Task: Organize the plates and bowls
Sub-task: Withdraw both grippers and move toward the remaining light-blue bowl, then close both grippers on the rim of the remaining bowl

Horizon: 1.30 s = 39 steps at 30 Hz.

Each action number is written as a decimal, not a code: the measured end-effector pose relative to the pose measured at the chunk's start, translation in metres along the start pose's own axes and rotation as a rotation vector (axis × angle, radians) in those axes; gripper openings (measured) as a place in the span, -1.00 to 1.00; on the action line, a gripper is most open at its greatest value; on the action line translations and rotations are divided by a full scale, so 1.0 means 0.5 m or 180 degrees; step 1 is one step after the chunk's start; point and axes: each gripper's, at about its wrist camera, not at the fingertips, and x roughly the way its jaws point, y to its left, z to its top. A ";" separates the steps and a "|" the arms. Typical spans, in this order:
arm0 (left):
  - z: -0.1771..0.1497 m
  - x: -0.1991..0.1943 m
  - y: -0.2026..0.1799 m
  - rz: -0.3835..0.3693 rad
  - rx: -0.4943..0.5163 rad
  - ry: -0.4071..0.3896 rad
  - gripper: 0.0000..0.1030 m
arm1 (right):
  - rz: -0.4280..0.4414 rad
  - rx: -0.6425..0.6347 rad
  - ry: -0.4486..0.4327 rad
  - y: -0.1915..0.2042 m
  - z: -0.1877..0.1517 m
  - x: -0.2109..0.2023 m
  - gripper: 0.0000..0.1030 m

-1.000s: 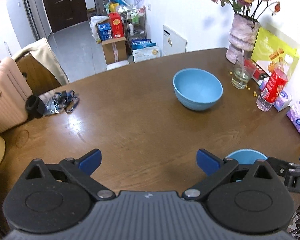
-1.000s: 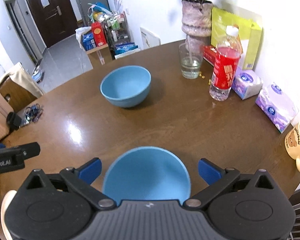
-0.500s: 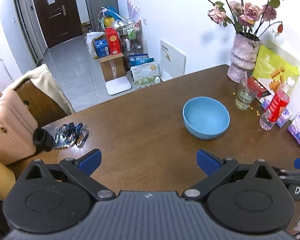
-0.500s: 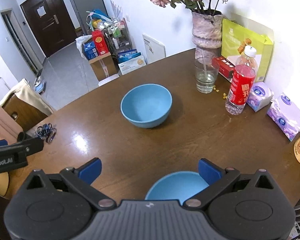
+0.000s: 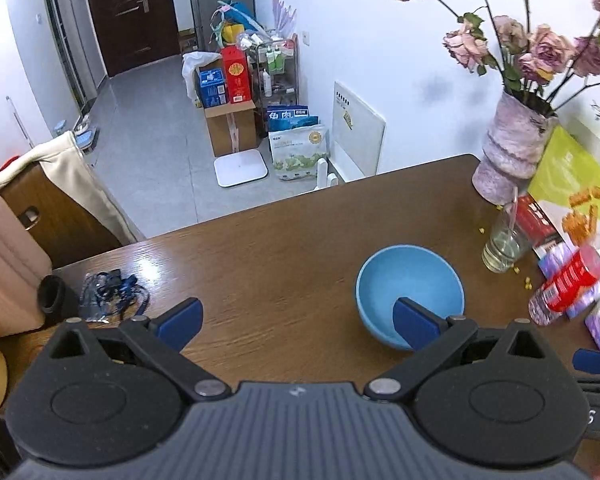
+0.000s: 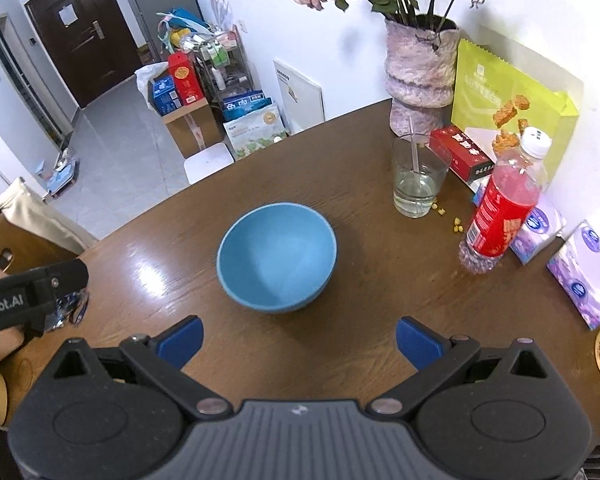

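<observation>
Nearest the lens, the right gripper (image 6: 298, 336) stands wide apart with nothing between its blue pads (image 6: 180, 340), held high over the wooden table (image 6: 372, 308), a height that reads as a pause or a line-up, not a grasp. The left gripper (image 5: 296, 320) is likewise spread wide and empty, off to the left of the same table; its black body pokes into the right wrist view at the left edge, where the printed letters "Robot.AI" can be read. Just beyond the right gripper's fingertips the one blue bowl (image 6: 277, 257) in view sits upright and empty near the middle of the table (from the left wrist view it lies behind that gripper's right finger, partly covered by it). No plate and no other bowl shows in either view, so my judgement is that this bowl is the next thing to collect, and both wide jaws suit its broad rim. Further back, along the wall, stand a drinking glass (image 6: 418, 178) with a straw, a red-labelled bottle (image 6: 500, 208) whose print is too blurred to read, tissue packs (image 6: 584, 276), a red box (image 6: 462, 154), a green snack bag (image 6: 508, 100) and a vase (image 6: 420, 68) of dried roses, all clear of the working middle.
</observation>
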 end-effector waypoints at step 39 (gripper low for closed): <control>0.004 0.459 -0.107 0.0035 -0.0215 0.0710 0.25 | -0.0091 0.0370 0.0565 -0.085 0.112 0.421 -0.17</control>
